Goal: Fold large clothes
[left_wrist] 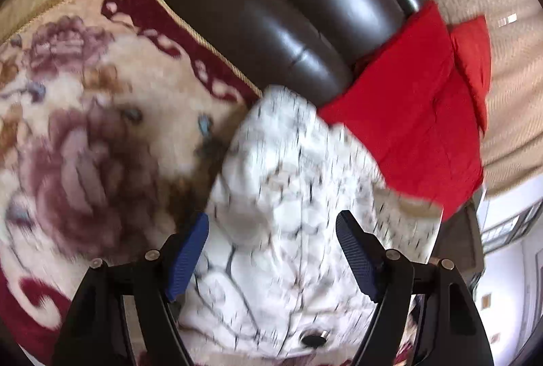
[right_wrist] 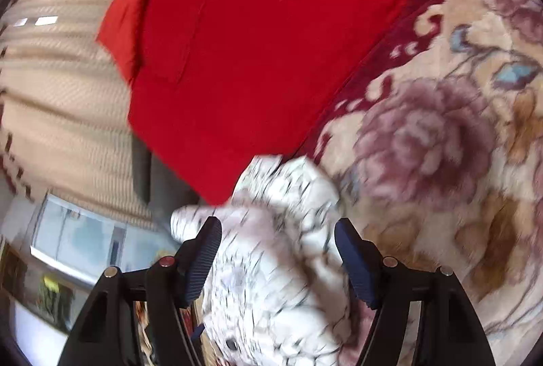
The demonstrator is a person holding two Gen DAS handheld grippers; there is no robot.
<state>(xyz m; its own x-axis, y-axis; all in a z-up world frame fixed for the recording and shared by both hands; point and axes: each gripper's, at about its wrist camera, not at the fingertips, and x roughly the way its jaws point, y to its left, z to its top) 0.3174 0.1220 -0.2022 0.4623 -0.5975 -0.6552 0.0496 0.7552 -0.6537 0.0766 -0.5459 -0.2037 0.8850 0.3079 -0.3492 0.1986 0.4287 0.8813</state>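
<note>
While the white garment with black marks [left_wrist: 292, 196] [right_wrist: 271, 264] lies bunched on the floral blanket [left_wrist: 85, 128] [right_wrist: 441, 145], near the edge where a red cloth [left_wrist: 407, 114] [right_wrist: 254, 43] drapes, it sits between the fingers of both tools. The left gripper [left_wrist: 271, 230] and right gripper [right_wrist: 276, 230] stand apart, pads off the fabric. A dark leather cushion [left_wrist: 271, 9] rises behind.

White garments: one white garment [left_wrist: 288, 196] with black speckles is showing, crumpled.
Red cloths: one folded red cloth [right_wrist: 258, 36] is lying beyond it.
Flowered blankets: one flowered blanket [left_wrist: 85, 135] is covering the seat.
Sofa cushions: two dark leather cushions [left_wrist: 271, 16] are showing in the left view.
Hand-held grippers: two are appearing, the left hand-held gripper [left_wrist: 271, 250] and the right hand-held gripper [right_wrist: 278, 254], each with two blue pads.
</note>
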